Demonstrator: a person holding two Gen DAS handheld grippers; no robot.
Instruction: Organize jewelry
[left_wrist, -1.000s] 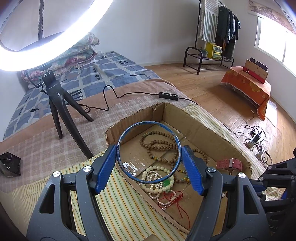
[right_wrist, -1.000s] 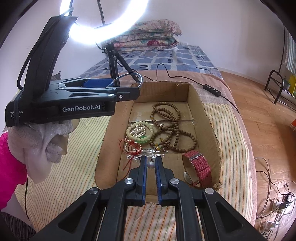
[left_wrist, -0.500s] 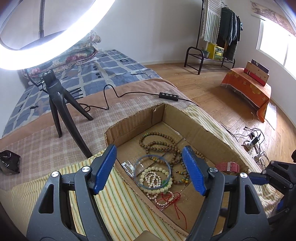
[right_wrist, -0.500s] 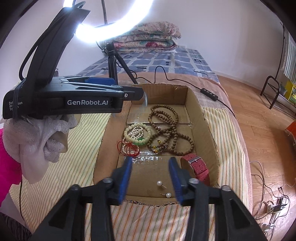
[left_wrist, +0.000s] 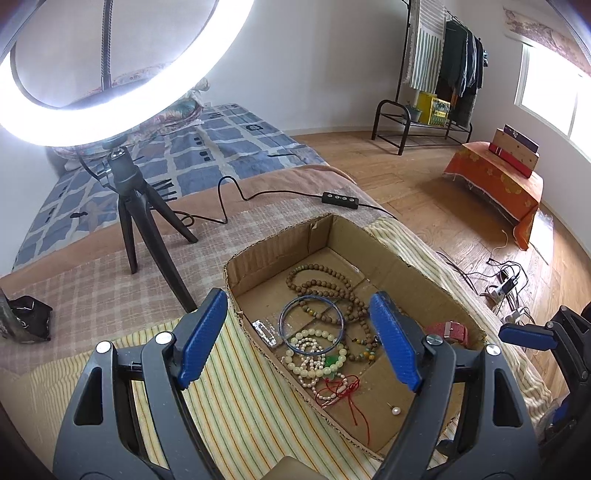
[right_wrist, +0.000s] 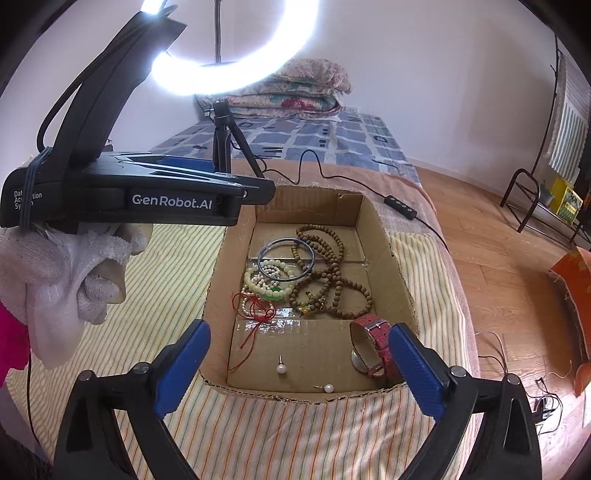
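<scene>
Jewelry lies heaped in the open cardboard box (right_wrist: 380, 236) on the striped cloth (right_wrist: 173, 258). From our right wrist view we see a blue bangle (right_wrist: 286, 260) near the box's middle, resting partly on the pale bead bracelets (right_wrist: 266, 284) at its 6 o'clock, with the brown bead strands (right_wrist: 332, 273) at its 3 o'clock. A red cord (right_wrist: 255, 308) trails toward 6 o'clock. Two pearl studs (right_wrist: 282, 368) lie loose on the near floor of the box, and a red watch (right_wrist: 373, 347) sits at the box's 4 o'clock corner.

Our left claw (left_wrist: 301, 345) is spreading wider, nothing between its blue pads, the bangle lying below it in the box. Our right claw (right_wrist: 299, 369) is also spreading, empty, over the pearl studs. A ring light (right_wrist: 236, 48) glows at 12 o'clock.
</scene>
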